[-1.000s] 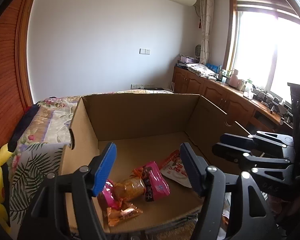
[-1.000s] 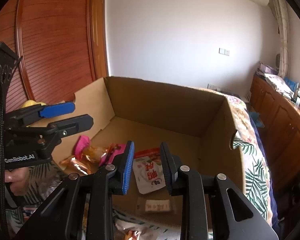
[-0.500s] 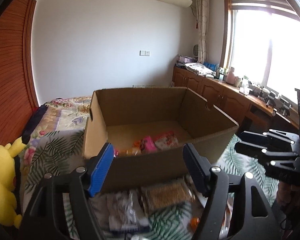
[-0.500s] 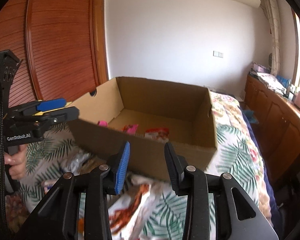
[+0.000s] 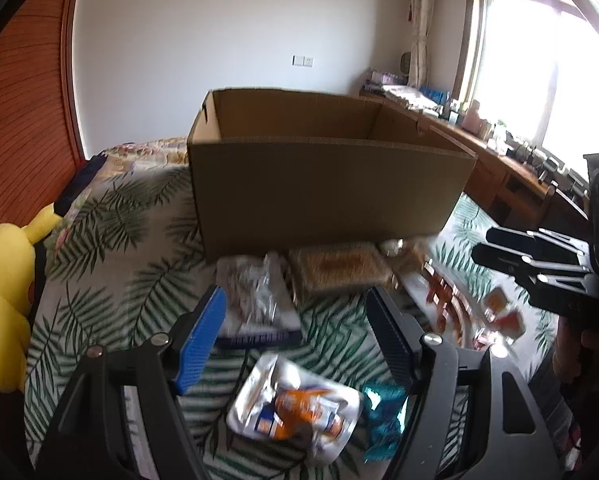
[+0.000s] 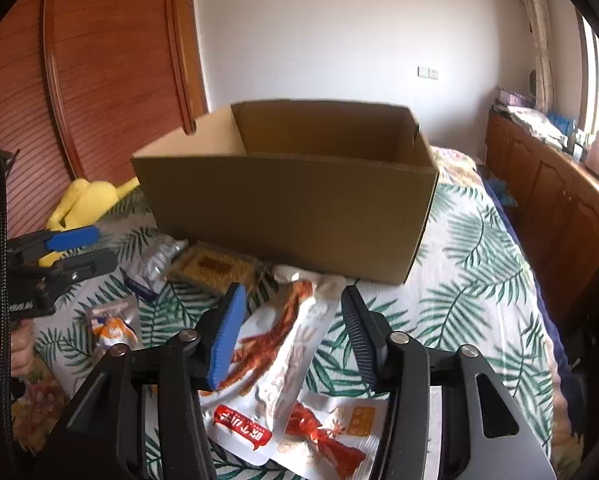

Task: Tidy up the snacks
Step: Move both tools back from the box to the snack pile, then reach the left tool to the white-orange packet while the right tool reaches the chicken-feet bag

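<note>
An open cardboard box (image 5: 327, 188) (image 6: 291, 208) stands on the leaf-print bedcover; its inside is hidden from here. Loose snacks lie in front of it: a silver packet (image 5: 255, 300), a brown biscuit pack (image 5: 339, 268) (image 6: 215, 268), a silver-and-orange pouch (image 5: 295, 404) (image 6: 109, 326) and a teal packet (image 5: 383, 412). My left gripper (image 5: 295, 332) hovers open above these, holding nothing. My right gripper (image 6: 291, 340) has its jaws opening over a white packet with red chicken feet (image 6: 287, 332), and the pads do not press on it. More red-and-white packets (image 6: 323, 436) lie under it.
A yellow plush toy (image 5: 3, 280) (image 6: 87, 200) sits at the bed's left edge by the wooden wardrobe (image 6: 99, 80). Low wooden cabinets (image 6: 559, 200) run along the right under a bright window. A hand (image 6: 7, 348) holds the left gripper's handle.
Both grippers pulled back from over the box toward the near side of the bed, so the snacks inside dropped out of sight and loose packets came into view. The right jaws widened.
</note>
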{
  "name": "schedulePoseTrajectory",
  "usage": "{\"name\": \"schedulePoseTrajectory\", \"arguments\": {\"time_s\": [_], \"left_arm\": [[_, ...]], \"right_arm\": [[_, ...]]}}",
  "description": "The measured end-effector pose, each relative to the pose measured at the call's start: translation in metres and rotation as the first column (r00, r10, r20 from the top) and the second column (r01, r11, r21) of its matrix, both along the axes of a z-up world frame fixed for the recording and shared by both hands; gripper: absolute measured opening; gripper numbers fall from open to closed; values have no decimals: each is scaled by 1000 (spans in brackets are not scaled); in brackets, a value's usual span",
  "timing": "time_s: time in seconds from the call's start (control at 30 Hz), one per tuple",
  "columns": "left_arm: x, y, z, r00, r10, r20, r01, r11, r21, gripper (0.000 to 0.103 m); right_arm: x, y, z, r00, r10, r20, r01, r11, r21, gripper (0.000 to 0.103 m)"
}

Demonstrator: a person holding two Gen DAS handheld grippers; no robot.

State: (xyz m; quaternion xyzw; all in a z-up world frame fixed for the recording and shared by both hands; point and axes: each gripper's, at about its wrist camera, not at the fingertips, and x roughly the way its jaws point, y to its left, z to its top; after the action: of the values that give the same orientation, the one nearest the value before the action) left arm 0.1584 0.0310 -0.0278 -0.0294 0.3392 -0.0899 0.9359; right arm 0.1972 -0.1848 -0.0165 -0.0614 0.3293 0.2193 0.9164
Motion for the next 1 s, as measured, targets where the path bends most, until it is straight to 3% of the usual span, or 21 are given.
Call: {"name": "schedulePoseTrajectory", "arguments": {"time_s": [0.4,0.67,0.83,1.0], "left_arm": [[-12,1,-34,995,35,-96,-34,999,15,73],[-12,3,-44,989,57,-134,-54,998,27,73],[-10,4,-56,982,78,-173,-66,995,73,73],[-13,4,-57,983,83,-167,-71,994,81,73]], "right_arm": [[18,11,-41,995,-22,-94,18,999,-35,60],[22,16,-52,993,-24,-118,18,998,-55,66],[24,14,-54,992,-28,-127,22,999,-48,69],[25,14,-55,992,-31,-125,25,998,-52,70]]}}
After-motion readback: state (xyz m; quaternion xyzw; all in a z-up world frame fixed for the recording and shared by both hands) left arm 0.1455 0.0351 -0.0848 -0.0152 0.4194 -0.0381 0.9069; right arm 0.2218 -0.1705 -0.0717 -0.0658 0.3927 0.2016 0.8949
